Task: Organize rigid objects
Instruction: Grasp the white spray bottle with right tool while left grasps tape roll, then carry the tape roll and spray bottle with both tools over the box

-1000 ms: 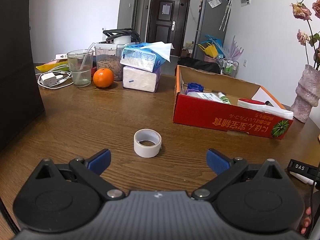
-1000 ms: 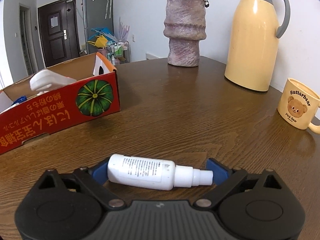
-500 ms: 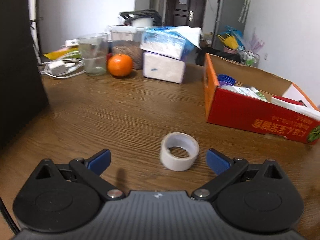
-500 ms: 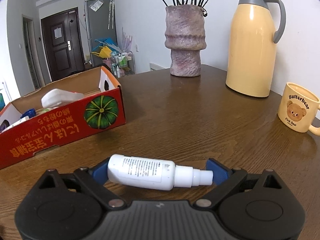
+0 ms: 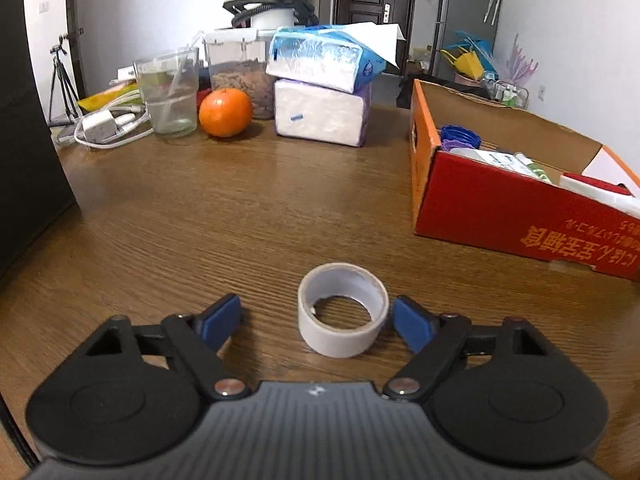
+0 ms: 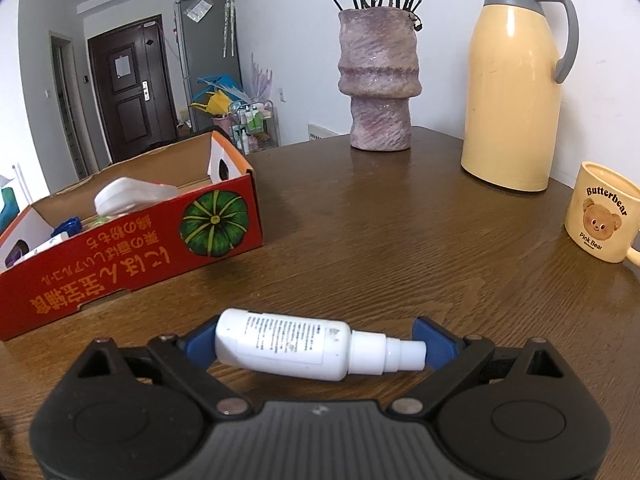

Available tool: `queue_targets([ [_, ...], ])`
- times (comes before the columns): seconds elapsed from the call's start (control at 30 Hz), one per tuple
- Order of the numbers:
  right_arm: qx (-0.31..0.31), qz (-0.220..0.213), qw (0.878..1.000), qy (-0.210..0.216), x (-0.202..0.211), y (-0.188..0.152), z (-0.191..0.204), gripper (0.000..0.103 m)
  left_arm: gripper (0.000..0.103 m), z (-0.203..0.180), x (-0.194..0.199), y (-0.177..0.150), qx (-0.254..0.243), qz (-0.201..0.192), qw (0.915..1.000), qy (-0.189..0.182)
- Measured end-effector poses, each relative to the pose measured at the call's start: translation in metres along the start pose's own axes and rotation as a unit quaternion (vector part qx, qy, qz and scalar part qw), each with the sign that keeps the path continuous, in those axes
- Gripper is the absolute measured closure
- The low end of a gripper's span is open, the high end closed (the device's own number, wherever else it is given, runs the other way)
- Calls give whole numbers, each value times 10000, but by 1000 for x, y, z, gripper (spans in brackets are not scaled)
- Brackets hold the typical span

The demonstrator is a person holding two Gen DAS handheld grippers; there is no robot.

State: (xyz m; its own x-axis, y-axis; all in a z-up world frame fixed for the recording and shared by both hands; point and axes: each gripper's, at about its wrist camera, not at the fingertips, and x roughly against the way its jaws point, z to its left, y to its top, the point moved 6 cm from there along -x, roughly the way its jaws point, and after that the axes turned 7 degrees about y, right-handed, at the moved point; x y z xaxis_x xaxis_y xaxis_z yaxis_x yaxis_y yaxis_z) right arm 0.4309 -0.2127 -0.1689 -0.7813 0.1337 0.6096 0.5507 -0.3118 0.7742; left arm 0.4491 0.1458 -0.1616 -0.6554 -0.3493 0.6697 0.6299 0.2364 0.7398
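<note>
The left tongs [image 5: 316, 320] sit low over the wooden worktop [image 5: 224, 216] with the roll of white tape [image 5: 343, 314] between their blue pads; the jaws have just been closing in on it. The right-hand pad [image 5: 412, 322] is just beside the roll's wall, and whether it touches cannot be told; the left-hand pad [image 5: 220, 320] is clearly apart from it, so the tongs are not yet gripping. The roll lies flat on the worktop, its hole facing up.

The right tongs [image 6: 318, 344] are clamped on a white spray bottle [image 6: 288, 348], which lies crosswise between the pads, its base against the left pad and its nozzle tip against the right one. The bottle is held clear above the worktop.

The red cardboard box [image 5: 504, 216] stands on the worktop to the right of the tape and well apart from it; in the right wrist view the same box [image 6: 120, 256] is ahead and to the left of the bottle. It already holds several things, among them blue caps [image 5: 460, 136] and a white object with a red part [image 5: 600, 194].

Further back in the left view are an orange [image 5: 226, 112], two stacked tissue packs [image 5: 324, 92], a clear cup [image 5: 170, 92] and a white charger with its cable [image 5: 100, 126]. In the right view a mauve vase [image 6: 378, 80], a cream thermos jug [image 6: 516, 80] and a bear-printed mug [image 6: 604, 212] stand along the far edge
</note>
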Motion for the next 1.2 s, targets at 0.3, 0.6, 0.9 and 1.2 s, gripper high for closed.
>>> queue_targets([
  [0.3,17,65,10000,31,-3,-2,1,5,58,-6,4,-1,-254,-238,9994,1],
  [0.6,23,121,9997,204,2,-3,4,5,58,-1,10,-5,-190,-260,9995,-24],
  [0.9,260,-12,9970,731,26,-5,21,5,58,2,39,-4,-25,-581,9981,-197],
  [1.2,447,-225,9930,1069,48,-4,32,5,58,-2,64,-4,-18,-834,9960,-332],
])
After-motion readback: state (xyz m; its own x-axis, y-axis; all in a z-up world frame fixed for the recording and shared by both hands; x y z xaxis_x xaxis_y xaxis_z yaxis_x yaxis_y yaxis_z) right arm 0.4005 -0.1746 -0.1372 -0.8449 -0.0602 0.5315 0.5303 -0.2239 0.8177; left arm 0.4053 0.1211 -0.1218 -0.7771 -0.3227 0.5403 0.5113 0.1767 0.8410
